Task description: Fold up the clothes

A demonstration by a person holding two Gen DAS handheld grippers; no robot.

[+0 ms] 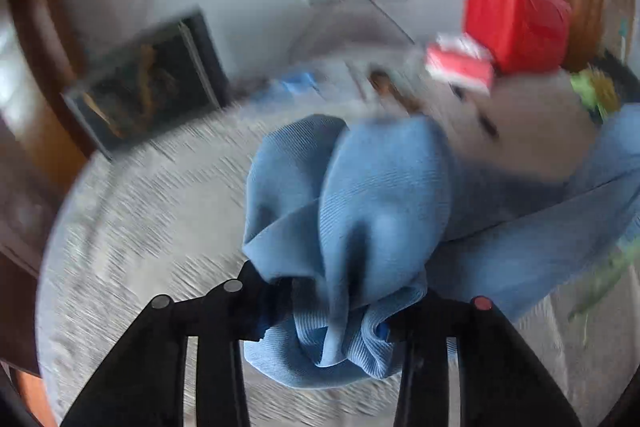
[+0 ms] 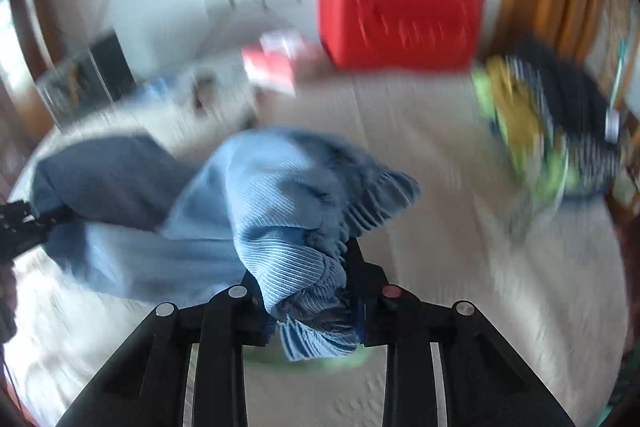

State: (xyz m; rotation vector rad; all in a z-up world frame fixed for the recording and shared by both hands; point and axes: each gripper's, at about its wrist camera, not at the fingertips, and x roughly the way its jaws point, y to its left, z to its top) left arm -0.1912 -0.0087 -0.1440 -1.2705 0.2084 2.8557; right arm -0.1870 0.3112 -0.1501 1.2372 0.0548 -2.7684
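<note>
The left gripper [image 1: 324, 311] is closed on a bunch of the blue garment [image 1: 360, 195]. The black fingers [image 1: 256, 307] press on the cloth from both sides, so the gap between them is only as wide as the wad of cloth. From the grip at 6 o'clock, the cloth puffs up toward the middle of the left wrist view and stretches off to 3 o'clock.

The right gripper [image 2: 316, 307] is also closed on the blue garment [image 2: 280, 187]. It pinches a ribbed edge with darker blue stripes (maybe a cuff or hem, hard to tell). The cloth runs from the grip toward 9 o'clock, where the tip of the other black tool [image 2: 20, 227] holds the far end.

Both views are blurry. Both show the pale bed cover [image 2: 420, 227] under the cloth, and a red bag [image 2: 400, 11] with handles near 1 o'clock, with a small red and white box [image 2: 272, 63] beside it.

Only the left wrist view gives a good look at the dark picture frame [image 1: 148, 83] at 10 o'clock, leaning on the wall. Only the right wrist view shows well the heap of green, yellow and striped clothes [image 2: 548, 135] at 3 o'clock, well apart from the blue garment.
</note>
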